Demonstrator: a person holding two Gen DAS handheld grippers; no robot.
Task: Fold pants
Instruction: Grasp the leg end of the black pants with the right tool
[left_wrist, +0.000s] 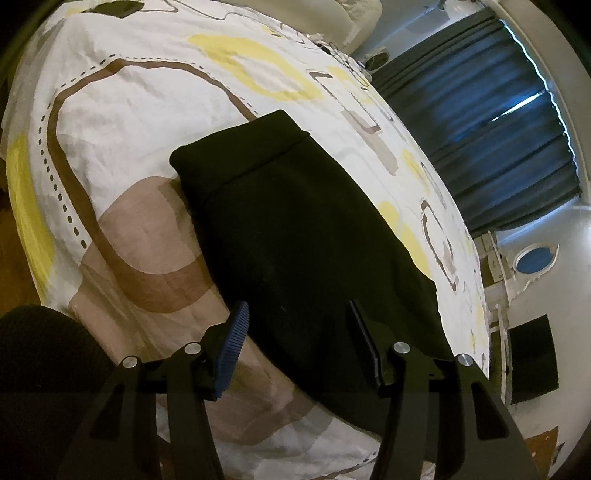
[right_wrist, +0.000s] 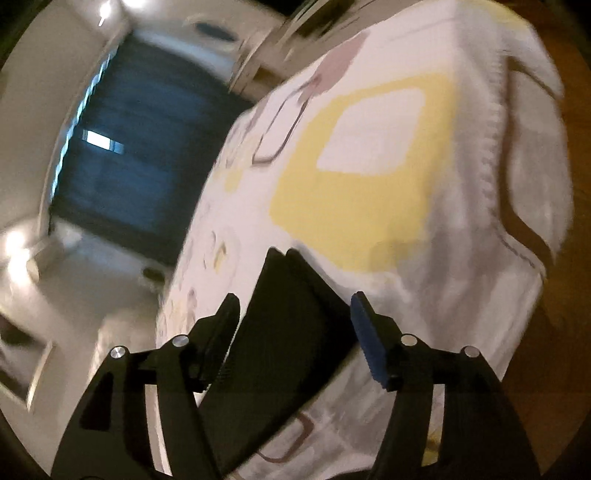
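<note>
A bed (left_wrist: 122, 110) spread with a white duvet cover printed in yellow, brown and tan shapes fills both views, with dark blue curtains (left_wrist: 480, 140) hanging along the far wall. Black pants (left_wrist: 295, 229), folded into a compact oblong, lie flat on the cover near its edge, their doubled end pointing up the bed. The left gripper (left_wrist: 297, 328) hovers over the near end of the pants, jaws apart and gripping nothing. The right gripper (right_wrist: 293, 321), blurred, is likewise released, its blue-padded fingers (right_wrist: 373, 354) standing either side of the cloth without pressing it.
</note>
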